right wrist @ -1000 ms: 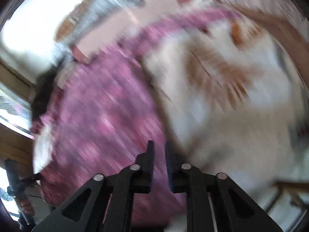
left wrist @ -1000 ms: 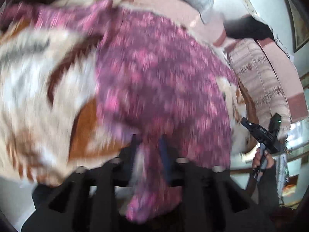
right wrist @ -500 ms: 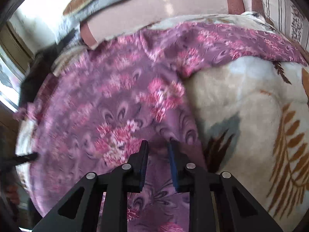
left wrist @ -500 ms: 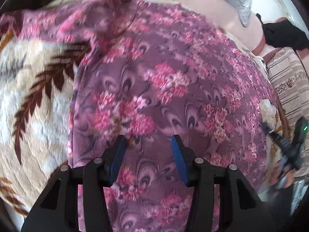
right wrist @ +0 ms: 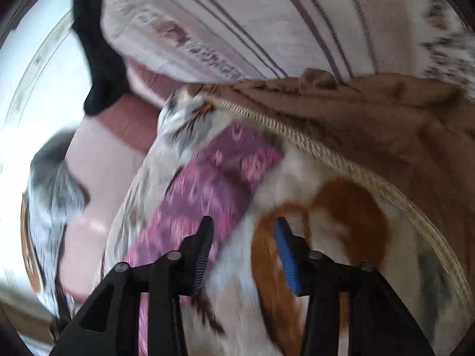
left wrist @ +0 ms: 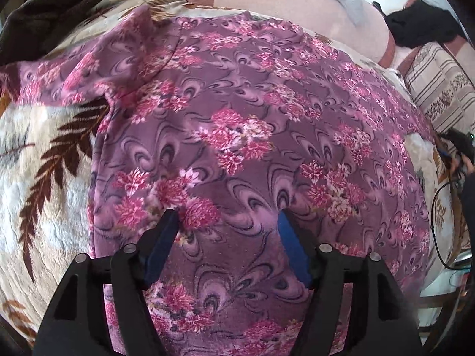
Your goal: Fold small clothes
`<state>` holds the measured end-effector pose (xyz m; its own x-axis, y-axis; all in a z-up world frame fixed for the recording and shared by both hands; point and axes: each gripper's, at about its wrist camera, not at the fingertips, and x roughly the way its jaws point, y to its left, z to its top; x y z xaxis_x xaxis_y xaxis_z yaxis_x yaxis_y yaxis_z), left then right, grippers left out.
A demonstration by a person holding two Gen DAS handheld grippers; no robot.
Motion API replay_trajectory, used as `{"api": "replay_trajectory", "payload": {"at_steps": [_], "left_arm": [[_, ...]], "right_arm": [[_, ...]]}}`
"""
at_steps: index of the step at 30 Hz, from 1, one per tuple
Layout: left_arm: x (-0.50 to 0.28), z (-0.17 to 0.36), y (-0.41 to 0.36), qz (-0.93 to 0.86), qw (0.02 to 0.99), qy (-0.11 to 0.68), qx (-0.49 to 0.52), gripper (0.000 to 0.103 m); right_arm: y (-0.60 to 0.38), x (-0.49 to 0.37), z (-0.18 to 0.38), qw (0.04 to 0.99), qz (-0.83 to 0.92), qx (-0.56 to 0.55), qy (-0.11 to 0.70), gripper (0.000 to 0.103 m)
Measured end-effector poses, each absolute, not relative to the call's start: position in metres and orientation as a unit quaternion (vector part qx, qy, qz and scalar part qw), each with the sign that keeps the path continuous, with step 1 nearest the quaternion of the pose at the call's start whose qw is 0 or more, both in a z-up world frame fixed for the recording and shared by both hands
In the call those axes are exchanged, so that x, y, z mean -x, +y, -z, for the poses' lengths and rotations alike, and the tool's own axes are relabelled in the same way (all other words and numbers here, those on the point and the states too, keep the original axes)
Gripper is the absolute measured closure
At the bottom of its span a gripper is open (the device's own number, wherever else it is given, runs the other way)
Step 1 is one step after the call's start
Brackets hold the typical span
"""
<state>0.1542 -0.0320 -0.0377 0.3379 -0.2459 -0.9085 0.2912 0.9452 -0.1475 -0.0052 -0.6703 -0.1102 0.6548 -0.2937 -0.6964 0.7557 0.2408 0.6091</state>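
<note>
Left claw (left wrist: 227, 222): jaws spread wide, nothing between them, poised over the garment (left wrist: 252, 136). Purple floral cloth lies flat on the blanket (left wrist: 44, 178), reaching ahead and to both sides of the claw. Dark cloth (left wrist: 424, 23) far ahead to the right.

Right claw (right wrist: 243, 234): jaws spread, holding nothing. View blurred. A strip of the garment (right wrist: 213, 184) lies ahead-left, passing under the left finger; blanket (right wrist: 320, 216) under the right finger. Brown cloth (right wrist: 386, 124) ahead-right, striped cloth (right wrist: 267, 14) beyond.
</note>
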Motion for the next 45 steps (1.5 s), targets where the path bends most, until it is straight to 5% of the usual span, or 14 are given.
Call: {"api": "replay_trajectory", "payload": {"at_steps": [7, 8, 9, 10, 25, 45], "left_arm": [[-0.182, 0.019, -0.046, 0.182, 0.832, 0.525, -0.009, 0.035], [-0.187, 0.018, -0.049, 0.183, 0.833, 0.523, -0.012, 0.035], [-0.194, 0.018, -0.053, 0.182, 0.834, 0.521, -0.018, 0.035], [-0.2, 0.018, -0.055, 0.18, 0.834, 0.521, -0.021, 0.035], [-0.271, 0.034, -0.032, 0.189, 0.81, 0.549, 0.076, 0.035], [-0.29, 0.033, 0.006, 0.244, 0.784, 0.555, 0.133, 0.035]], "right_arm": [[-0.682, -0.039, 0.125, 0.777, 0.367, -0.459, 0.225, 0.052], [-0.683, -0.043, 0.123, 0.778, 0.379, -0.443, 0.234, 0.058], [-0.684, -0.046, 0.121, 0.777, 0.392, -0.427, 0.245, 0.083], [-0.686, -0.048, 0.118, 0.778, 0.386, -0.427, 0.253, 0.091], [-0.561, -0.08, 0.006, 0.874, 0.284, -0.32, 0.232, 0.092], [-0.26, -0.218, 0.011, 0.899, 0.033, -0.285, 0.331, 0.095]]}}
